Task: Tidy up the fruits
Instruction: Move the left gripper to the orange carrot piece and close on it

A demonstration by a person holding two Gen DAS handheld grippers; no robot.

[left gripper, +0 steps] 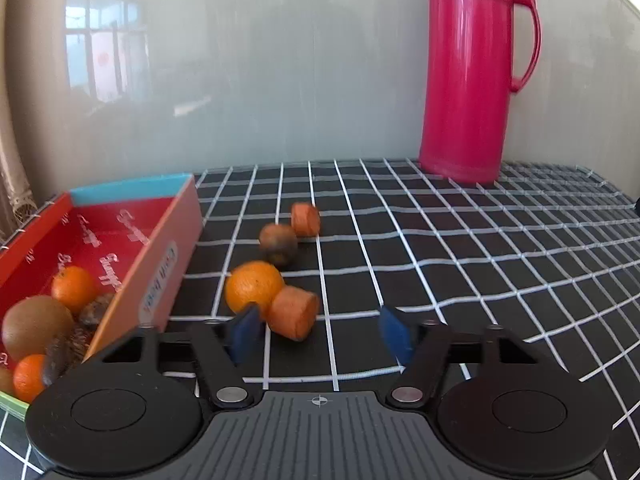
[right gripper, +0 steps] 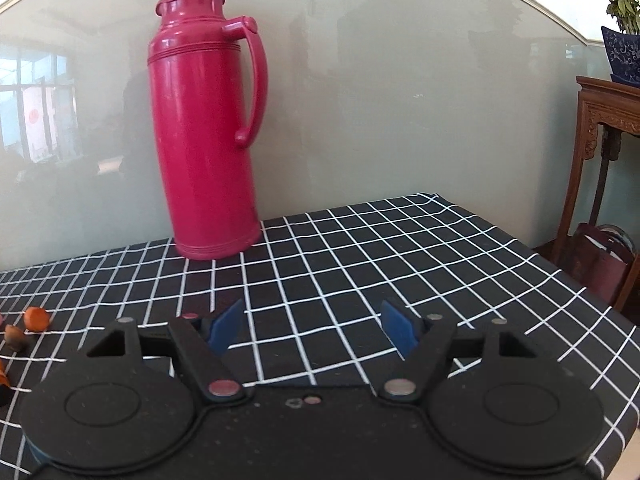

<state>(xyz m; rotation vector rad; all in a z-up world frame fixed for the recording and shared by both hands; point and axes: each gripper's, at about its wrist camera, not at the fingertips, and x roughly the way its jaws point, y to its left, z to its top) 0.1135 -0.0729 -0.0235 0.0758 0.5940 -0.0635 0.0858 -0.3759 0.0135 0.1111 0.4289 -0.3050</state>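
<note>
A red cardboard box [left gripper: 160, 276] at the left holds two oranges [left gripper: 74, 288], a kiwi [left gripper: 36, 326] and some dark brown fruits [left gripper: 94, 312]. On the checked cloth beside it lie an orange [left gripper: 252, 288], a brown fruit [left gripper: 278, 243] and two orange cut chunks, one far [left gripper: 305, 219] and one near [left gripper: 294, 312]. My left gripper [left gripper: 320, 332] is low over the cloth. The near chunk lies between its blue pads, close to the left pad [left gripper: 244, 332] and apart from the right one. My right gripper [right gripper: 312, 328] stands open over bare cloth with nothing between its fingers.
A tall pink thermos jug [right gripper: 204, 128] stands at the back of the table against a glossy wall. The table's right edge [right gripper: 600, 304] drops toward a carved wooden stand [right gripper: 600, 120]. In the right wrist view the far chunk [right gripper: 37, 318] and the brown fruit [right gripper: 16, 336] lie far left.
</note>
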